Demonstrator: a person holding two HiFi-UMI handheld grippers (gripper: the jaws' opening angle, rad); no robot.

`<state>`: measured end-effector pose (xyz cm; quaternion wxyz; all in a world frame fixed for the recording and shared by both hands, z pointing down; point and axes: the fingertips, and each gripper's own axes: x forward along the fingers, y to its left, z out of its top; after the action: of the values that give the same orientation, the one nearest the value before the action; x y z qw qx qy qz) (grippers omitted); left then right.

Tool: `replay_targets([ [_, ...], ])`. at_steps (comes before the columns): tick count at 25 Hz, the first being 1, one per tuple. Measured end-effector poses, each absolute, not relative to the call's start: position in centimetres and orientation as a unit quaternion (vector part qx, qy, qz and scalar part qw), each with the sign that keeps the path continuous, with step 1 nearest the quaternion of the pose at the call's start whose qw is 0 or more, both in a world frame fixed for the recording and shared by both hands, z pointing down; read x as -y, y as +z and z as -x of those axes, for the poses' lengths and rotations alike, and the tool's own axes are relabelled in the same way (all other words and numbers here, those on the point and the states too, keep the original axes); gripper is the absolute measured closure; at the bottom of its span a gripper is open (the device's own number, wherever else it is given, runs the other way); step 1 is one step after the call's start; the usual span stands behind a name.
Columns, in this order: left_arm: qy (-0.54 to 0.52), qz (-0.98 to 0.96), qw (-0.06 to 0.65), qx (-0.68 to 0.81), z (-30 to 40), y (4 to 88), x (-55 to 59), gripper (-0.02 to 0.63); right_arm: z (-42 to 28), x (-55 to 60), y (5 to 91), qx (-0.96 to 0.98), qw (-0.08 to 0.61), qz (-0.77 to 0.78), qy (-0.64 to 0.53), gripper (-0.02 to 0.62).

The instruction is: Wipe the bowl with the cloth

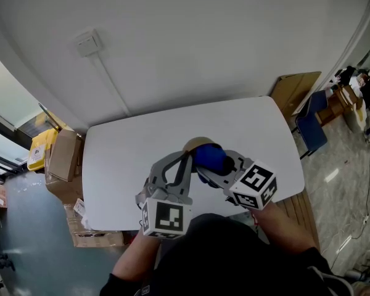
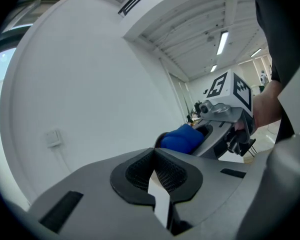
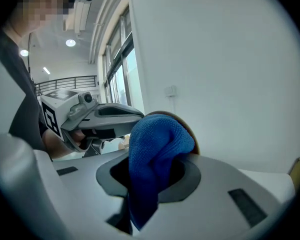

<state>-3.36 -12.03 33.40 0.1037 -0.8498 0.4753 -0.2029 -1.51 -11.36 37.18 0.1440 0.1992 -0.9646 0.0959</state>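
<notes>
A tan bowl (image 1: 197, 143) is held tilted above the white table (image 1: 129, 159). My left gripper (image 1: 187, 156) is shut on its near left rim. In the left gripper view the jaws (image 2: 155, 154) are closed, and the bowl's edge (image 2: 159, 138) shows just past their tips. My right gripper (image 1: 217, 165) is shut on a bunched blue cloth (image 1: 209, 157), which it presses against the bowl. In the right gripper view the cloth (image 3: 157, 149) fills the jaws and hides most of the bowl, leaving only an arc of rim (image 3: 190, 129). The left gripper (image 3: 135, 116) reaches in from the left.
Cardboard boxes (image 1: 65, 156) stand on the floor off the table's left edge. A blue chair (image 1: 311, 125) and a flat cardboard sheet (image 1: 296, 88) are at the right. A wall socket (image 1: 88, 42) with a cable is on the wall behind the table.
</notes>
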Motion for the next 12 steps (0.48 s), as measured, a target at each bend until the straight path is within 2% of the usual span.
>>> replay_targets([
  [12,-0.206,0.858,-0.050,-0.468,5.2,41.1,12.6,0.594,-2.0,12.4,41.5,0.945,0.135,-0.236,0.185,0.514],
])
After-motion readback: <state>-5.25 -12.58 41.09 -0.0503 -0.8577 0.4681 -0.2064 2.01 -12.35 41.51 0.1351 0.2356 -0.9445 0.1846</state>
